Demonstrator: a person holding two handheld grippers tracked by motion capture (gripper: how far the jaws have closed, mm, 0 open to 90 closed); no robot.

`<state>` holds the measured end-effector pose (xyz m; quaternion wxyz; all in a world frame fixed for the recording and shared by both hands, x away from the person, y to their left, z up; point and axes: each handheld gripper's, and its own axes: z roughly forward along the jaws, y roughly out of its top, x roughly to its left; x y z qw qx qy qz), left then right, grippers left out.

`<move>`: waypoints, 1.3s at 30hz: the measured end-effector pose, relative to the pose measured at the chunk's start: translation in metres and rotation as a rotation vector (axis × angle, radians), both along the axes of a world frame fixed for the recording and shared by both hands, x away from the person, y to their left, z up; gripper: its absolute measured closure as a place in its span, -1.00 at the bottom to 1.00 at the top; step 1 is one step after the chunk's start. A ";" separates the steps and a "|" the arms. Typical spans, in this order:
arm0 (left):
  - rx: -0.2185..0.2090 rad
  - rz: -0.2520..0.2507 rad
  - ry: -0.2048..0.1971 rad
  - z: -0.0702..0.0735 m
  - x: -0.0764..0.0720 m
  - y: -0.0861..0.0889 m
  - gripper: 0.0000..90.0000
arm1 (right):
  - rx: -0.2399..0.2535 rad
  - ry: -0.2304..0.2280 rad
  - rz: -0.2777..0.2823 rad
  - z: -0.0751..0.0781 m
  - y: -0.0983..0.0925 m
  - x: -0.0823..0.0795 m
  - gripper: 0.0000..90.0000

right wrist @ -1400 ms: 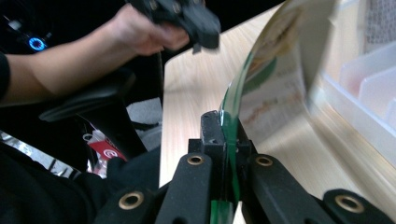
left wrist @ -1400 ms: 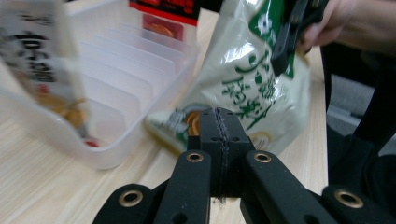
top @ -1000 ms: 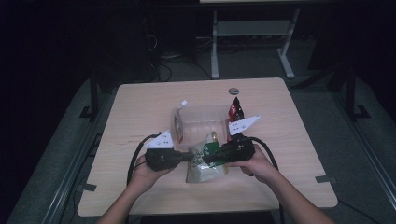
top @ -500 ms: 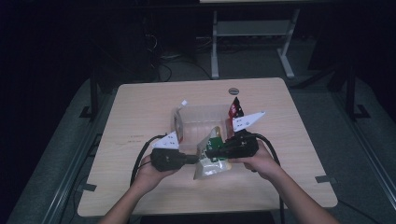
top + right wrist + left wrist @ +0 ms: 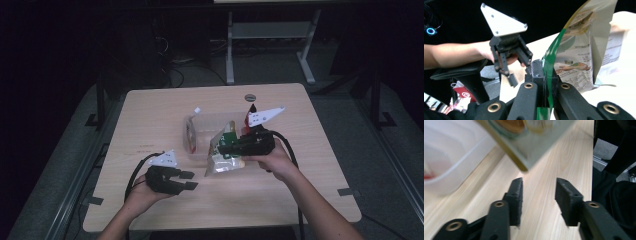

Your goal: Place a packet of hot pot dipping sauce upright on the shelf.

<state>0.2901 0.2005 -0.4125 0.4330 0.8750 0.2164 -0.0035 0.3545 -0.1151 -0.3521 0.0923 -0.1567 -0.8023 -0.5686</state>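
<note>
At frame centre, your right tongs (image 5: 223,148) pinch the bag (image 5: 223,156) by one edge, left tongs (image 5: 187,180) half-open and empty, so it could slip.

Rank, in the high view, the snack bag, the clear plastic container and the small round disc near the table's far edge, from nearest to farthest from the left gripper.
From the left gripper:
1. Snack bag, just to its right, clamped in the right gripper.
2. Clear plastic container, beyond the bag, mid-table.
3. Small round disc, by the table's far edge.
</note>
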 end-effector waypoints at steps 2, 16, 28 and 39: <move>-0.002 0.007 0.006 -0.003 -0.003 0.008 0.08 | 0.000 -0.006 -0.010 0.004 0.001 0.004 1.00; 0.026 0.018 0.003 -0.017 -0.001 0.018 -0.41 | -0.016 -0.038 -0.065 0.022 0.002 0.033 1.00; 0.013 0.029 0.012 -0.018 0.000 0.020 -0.42 | -0.054 -0.046 -0.125 0.023 -0.006 0.059 1.00; 0.002 0.034 0.017 -0.019 0.000 0.019 -0.42 | -0.107 -0.044 -0.150 0.015 -0.007 0.068 1.00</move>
